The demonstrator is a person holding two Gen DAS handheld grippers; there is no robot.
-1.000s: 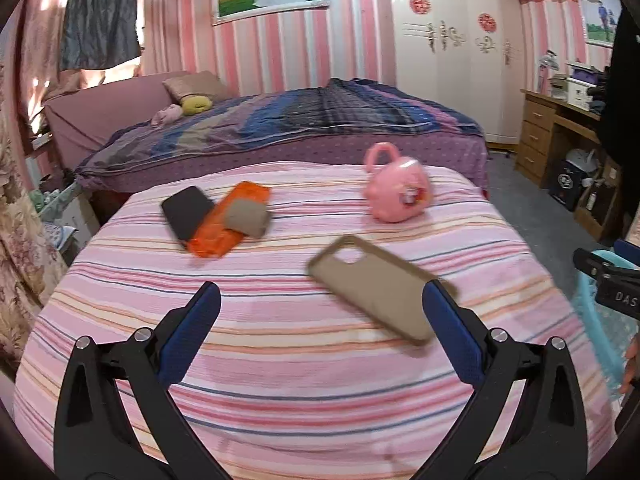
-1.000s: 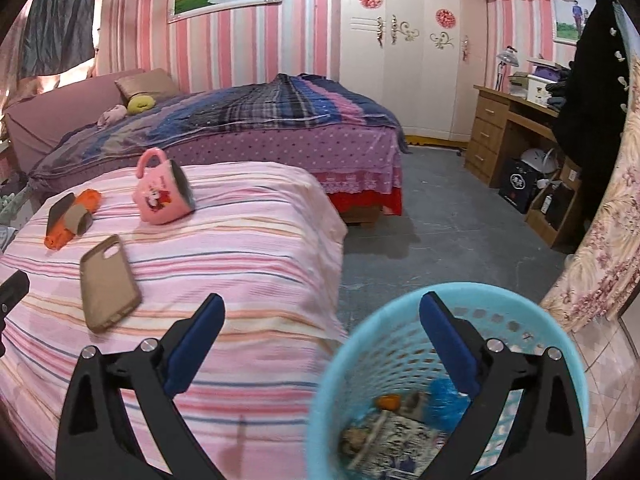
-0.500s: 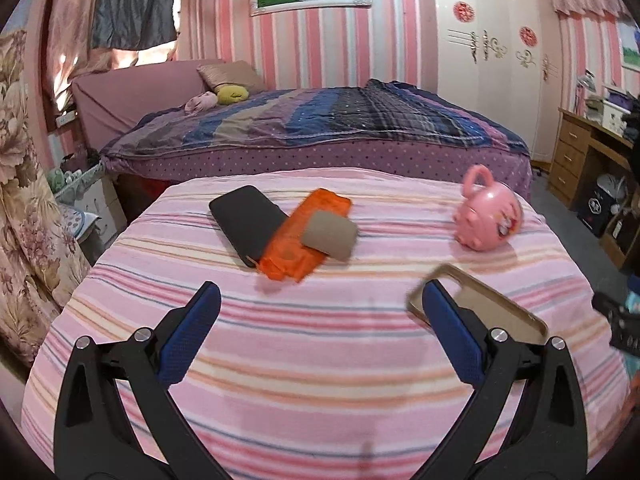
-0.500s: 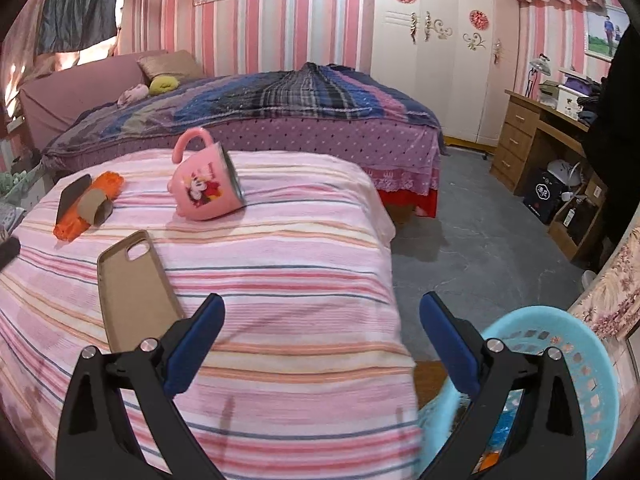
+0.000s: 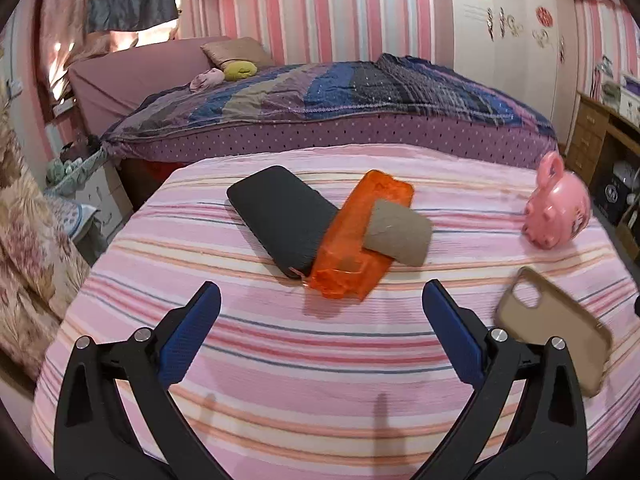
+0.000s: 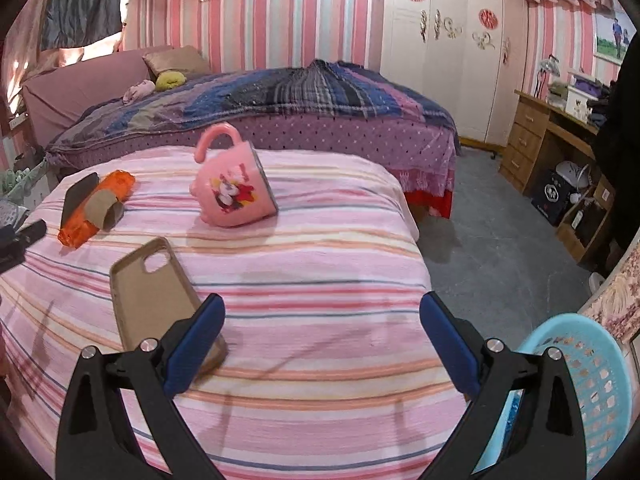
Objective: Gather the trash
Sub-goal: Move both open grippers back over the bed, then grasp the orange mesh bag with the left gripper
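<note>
On the pink striped bed lie an orange wrapper, a brown cardboard roll on top of it, and a black phone case beside it. My left gripper is open and empty, just short of the wrapper. A tan phone case and a tipped pink mug lie nearer my right gripper, which is open and empty above the bed. The blue trash basket stands at the lower right in the right wrist view.
A second bed with a purple blanket stands behind. A wooden desk and white wardrobe are at the right, with grey floor between. A floral curtain hangs at the left.
My left gripper swung left from the tan case toward the orange wrapper pile. My right gripper swung left from above the basket to over the bed. Both stayed open.
</note>
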